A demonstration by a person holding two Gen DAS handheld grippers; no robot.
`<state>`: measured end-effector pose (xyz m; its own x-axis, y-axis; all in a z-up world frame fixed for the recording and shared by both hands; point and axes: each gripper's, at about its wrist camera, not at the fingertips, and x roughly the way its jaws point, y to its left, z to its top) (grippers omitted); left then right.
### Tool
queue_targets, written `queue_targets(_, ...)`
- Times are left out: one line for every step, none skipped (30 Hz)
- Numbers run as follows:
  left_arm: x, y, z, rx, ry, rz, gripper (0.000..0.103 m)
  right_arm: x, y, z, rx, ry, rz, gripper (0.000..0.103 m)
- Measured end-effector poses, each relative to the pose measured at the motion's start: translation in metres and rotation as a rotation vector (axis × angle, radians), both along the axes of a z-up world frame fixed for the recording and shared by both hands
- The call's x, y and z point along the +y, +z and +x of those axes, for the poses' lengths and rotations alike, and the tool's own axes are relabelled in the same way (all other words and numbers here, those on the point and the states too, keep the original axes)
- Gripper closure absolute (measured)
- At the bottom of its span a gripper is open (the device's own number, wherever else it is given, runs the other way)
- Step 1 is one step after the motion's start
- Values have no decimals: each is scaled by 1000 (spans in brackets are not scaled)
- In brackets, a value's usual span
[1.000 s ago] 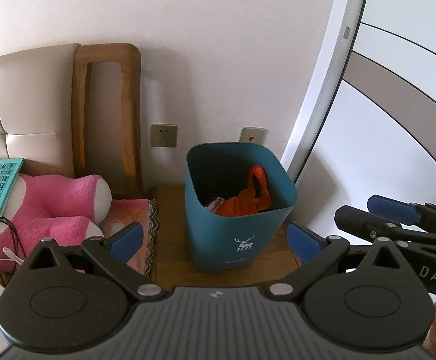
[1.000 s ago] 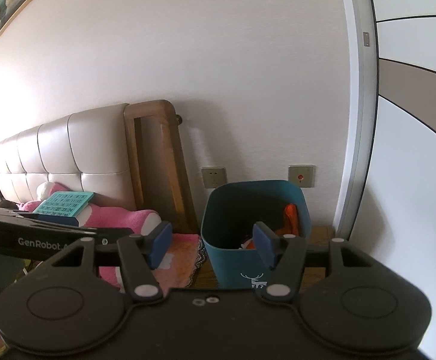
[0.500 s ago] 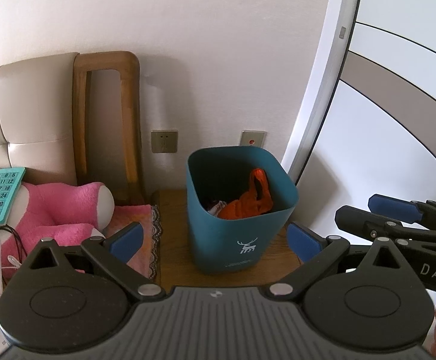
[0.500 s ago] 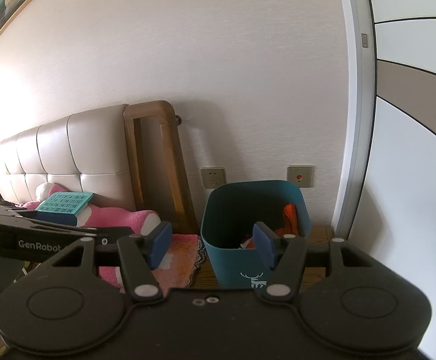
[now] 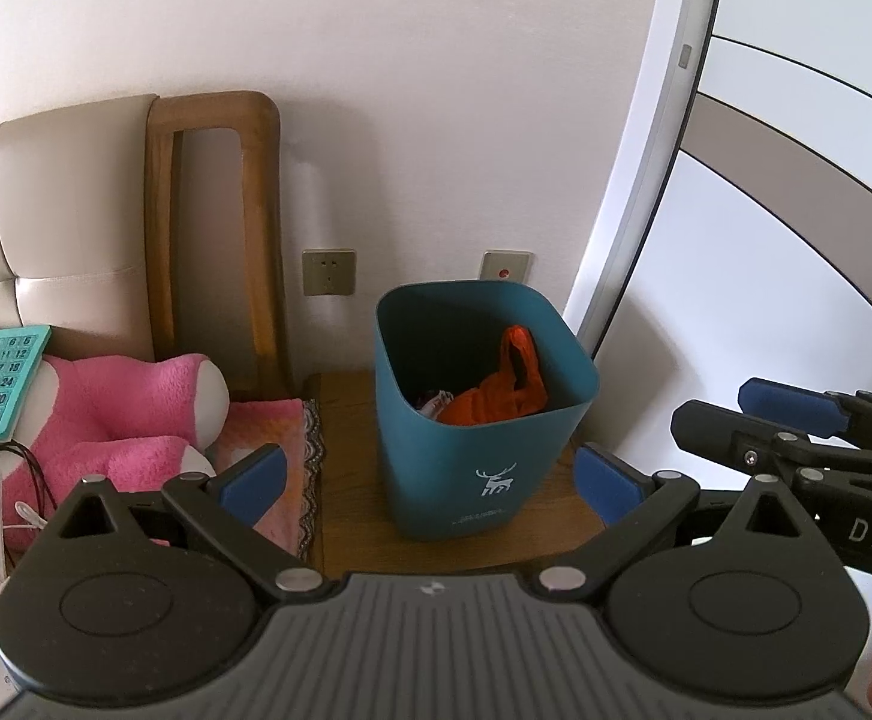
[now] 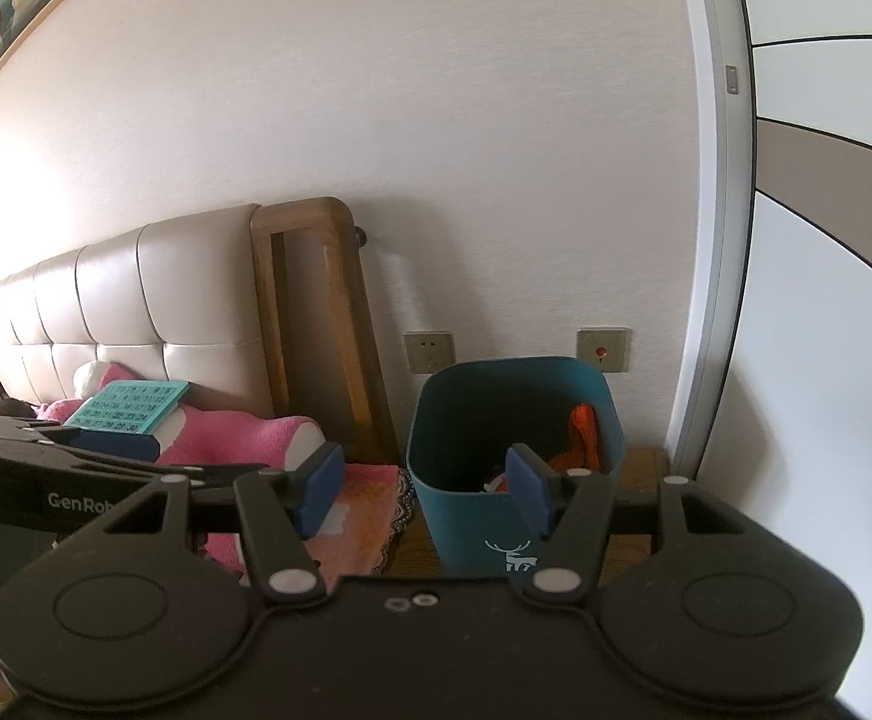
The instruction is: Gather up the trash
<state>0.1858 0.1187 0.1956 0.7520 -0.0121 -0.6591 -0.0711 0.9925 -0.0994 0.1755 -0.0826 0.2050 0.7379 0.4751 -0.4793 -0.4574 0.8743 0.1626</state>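
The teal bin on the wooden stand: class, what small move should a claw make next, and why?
Probably bring the left claw forward and down toward the orange bag in the teal bin. Both claws are open and hold nothing, the right claw included. The bag's loop sticks up above the other trash, so it offers an easy grip for lifting it out.

Two wrist fisheyes, both aimed at the bedside corner

The left wrist view looks down along its blue-padded fingers, close above the teal trash bin (image 5: 484, 420) on the wooden nightstand (image 5: 352, 480), so it sees well into the bin. The right wrist view sits farther back and flatter, taking in more wall and padded headboard (image 6: 118, 306). Both share the bin, wall socket (image 5: 328, 272), pink plush toy (image 5: 118, 414) and door frame (image 6: 709, 240).
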Motion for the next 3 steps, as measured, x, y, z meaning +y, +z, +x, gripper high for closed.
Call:
queue_targets(1, 0, 0, 0, -1, -3, 0, 0, 0, 0, 0, 0, -1, 43)
queue_targets(1, 0, 0, 0, -2, -4, 0, 0, 0, 0, 0, 0, 0, 43)
queue_targets(1, 0, 0, -1, -2, -2, 0, 0, 0, 0, 0, 0, 2, 43)
